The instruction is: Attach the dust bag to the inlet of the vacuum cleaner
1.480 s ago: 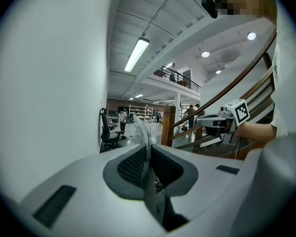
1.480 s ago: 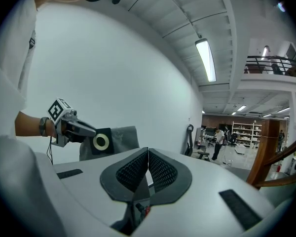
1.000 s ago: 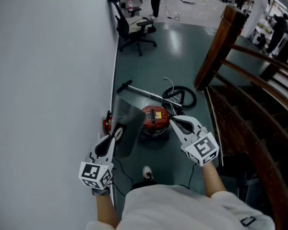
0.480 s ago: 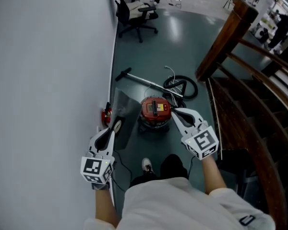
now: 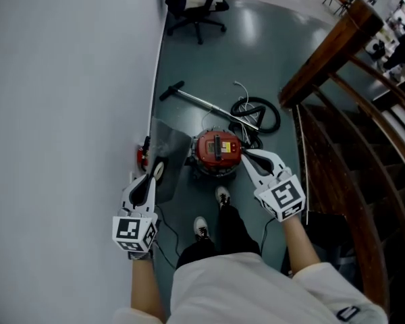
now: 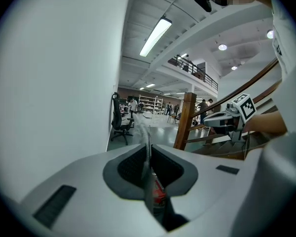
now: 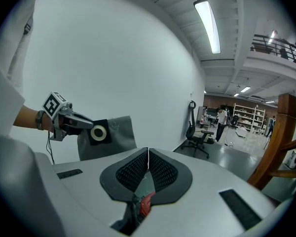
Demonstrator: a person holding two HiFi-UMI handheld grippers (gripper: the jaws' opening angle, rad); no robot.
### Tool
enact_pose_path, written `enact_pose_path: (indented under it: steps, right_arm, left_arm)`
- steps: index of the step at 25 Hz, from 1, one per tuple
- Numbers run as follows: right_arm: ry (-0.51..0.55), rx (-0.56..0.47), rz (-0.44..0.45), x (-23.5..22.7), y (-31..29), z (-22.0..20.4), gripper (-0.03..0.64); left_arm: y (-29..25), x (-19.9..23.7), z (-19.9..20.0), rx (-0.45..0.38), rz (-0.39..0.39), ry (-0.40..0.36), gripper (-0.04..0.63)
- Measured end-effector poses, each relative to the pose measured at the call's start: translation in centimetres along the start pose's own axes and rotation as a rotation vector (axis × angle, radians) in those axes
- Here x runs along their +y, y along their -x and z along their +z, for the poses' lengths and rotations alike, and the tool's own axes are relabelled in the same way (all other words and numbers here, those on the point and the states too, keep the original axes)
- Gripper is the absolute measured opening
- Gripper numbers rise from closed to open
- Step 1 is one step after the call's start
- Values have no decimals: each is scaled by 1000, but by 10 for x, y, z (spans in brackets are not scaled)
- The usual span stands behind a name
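Observation:
A red canister vacuum cleaner (image 5: 217,150) stands on the dark floor, with its black hose (image 5: 258,117) coiled behind it and a metal wand (image 5: 197,100) lying beside the hose. My left gripper (image 5: 156,171) is shut on the edge of a grey dust bag (image 5: 171,158), which hangs left of the vacuum. In the right gripper view the dust bag (image 7: 113,135) shows a black collar with a white ring (image 7: 97,132). In the left gripper view the bag's edge (image 6: 147,147) stands pinched between the pads. My right gripper (image 5: 246,155) is shut and empty, just right of the vacuum's top.
A white wall (image 5: 67,79) runs along the left, with a small red object (image 5: 142,156) at its foot. A wooden stair rail (image 5: 327,52) and steps close off the right. An office chair (image 5: 196,2) stands farther back. The person's shoes (image 5: 221,196) are in front of the vacuum.
Both grippers have sunk toward the vacuum, the left still carrying the bag. The person has stepped forward: a leg and a second shoe now show.

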State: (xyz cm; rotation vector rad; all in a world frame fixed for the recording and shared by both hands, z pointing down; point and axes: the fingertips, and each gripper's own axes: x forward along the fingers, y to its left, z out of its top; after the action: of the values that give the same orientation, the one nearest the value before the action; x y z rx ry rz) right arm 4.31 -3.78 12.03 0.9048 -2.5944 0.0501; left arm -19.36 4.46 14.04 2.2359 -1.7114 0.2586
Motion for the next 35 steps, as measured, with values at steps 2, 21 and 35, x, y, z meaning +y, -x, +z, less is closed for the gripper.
enact_pose_path:
  steps: [2, 21, 35]
  right_arm:
    - [-10, 17, 10, -6, -11, -14, 29]
    - [-249, 204, 53, -37, -130, -188, 29]
    - [-292, 391, 96, -52, -184, -305, 29]
  left_arm:
    - [-11, 7, -11, 9, 17, 8, 35]
    - [-104, 70, -137, 116, 108, 89, 35]
    - [-155, 89, -222, 174, 182, 140, 35]
